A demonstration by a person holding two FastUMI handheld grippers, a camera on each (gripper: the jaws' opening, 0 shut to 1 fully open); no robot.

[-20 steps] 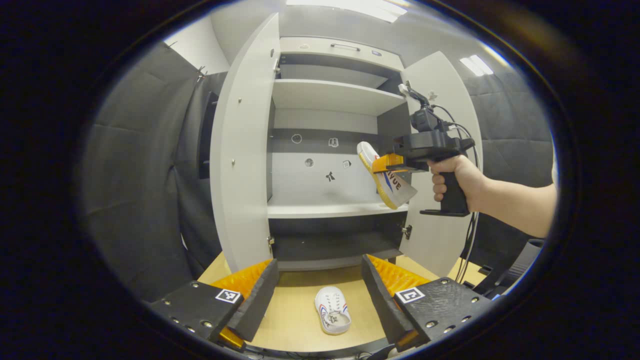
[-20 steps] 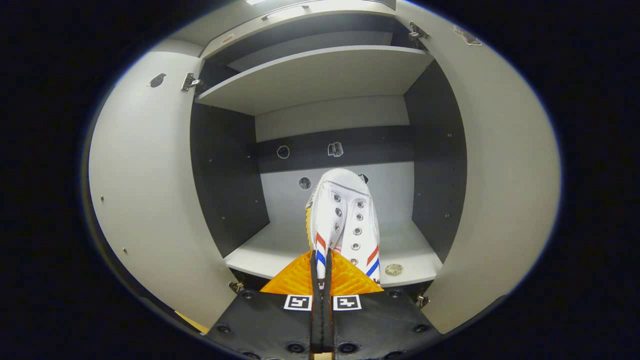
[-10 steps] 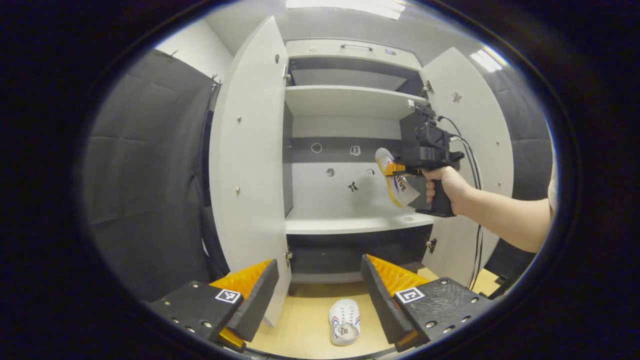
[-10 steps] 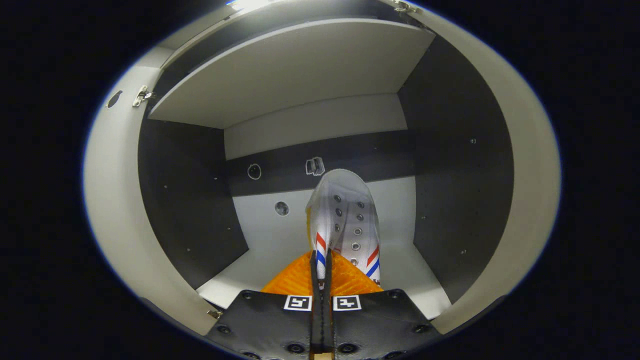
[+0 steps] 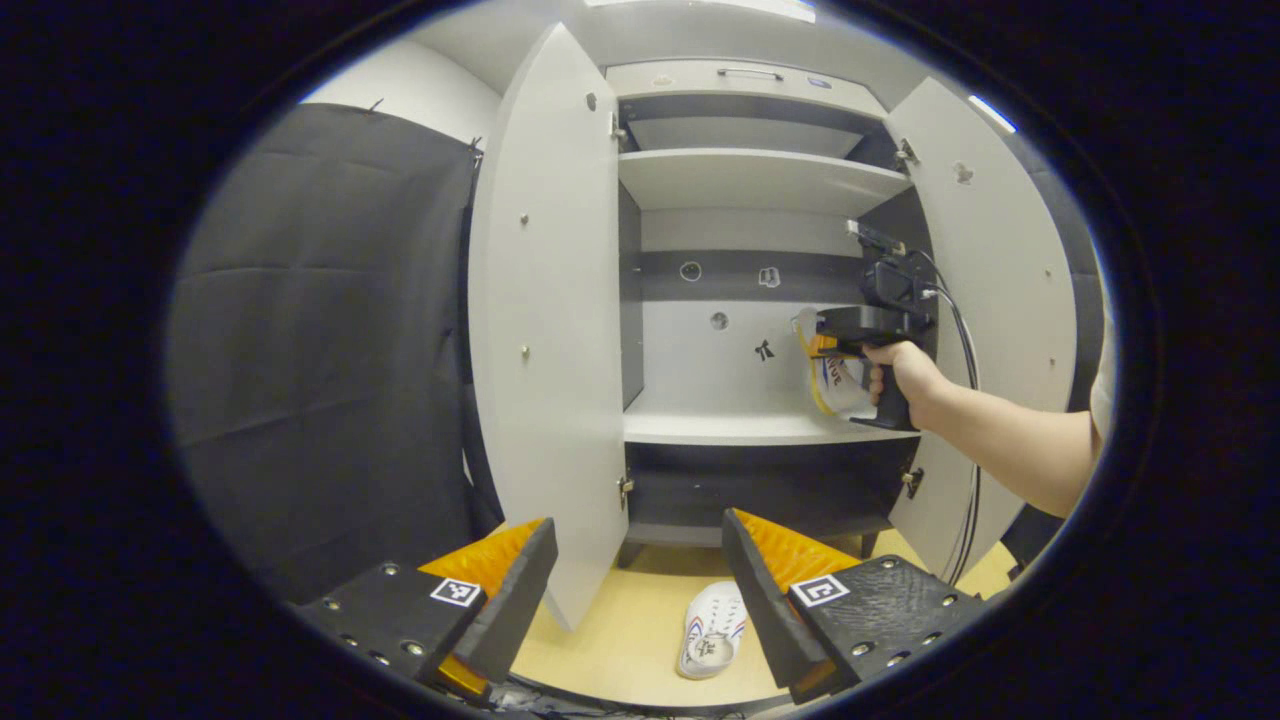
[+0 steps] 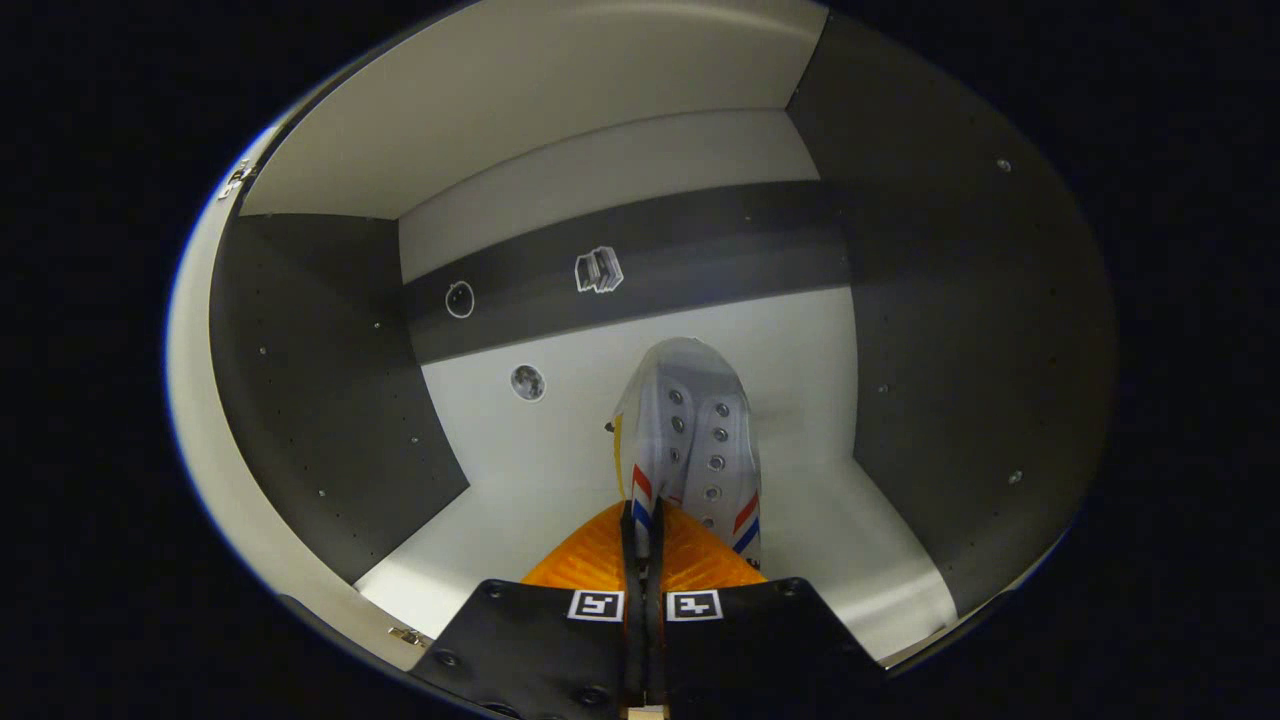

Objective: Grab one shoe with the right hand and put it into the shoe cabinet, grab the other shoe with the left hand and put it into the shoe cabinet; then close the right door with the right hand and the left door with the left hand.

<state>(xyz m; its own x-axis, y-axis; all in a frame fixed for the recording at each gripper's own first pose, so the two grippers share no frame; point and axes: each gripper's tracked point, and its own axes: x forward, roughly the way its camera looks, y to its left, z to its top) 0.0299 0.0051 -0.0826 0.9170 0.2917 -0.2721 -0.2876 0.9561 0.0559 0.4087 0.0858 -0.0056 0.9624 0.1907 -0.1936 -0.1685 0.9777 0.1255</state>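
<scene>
Your right gripper [image 6: 645, 560] has its jaws clamped on the first shoe [image 6: 690, 440], mid-frame inside the shoe cabinet [image 5: 760, 180] above the middle shelf [image 5: 740, 428]. Your left gripper [image 5: 640, 590] jaws are spread apart, empty. Second shoe [image 5: 712, 640] lies on the tabletop [image 5: 620, 640], bottom centre, between the open left door [image 5: 545, 340] and right door [image 5: 1000, 300].

Bright ceiling light [image 5: 700, 8] glares overhead, the cabinet [image 6: 640, 330] interior sits dimmer, and straight edges bow with fisheye distortion.
</scene>
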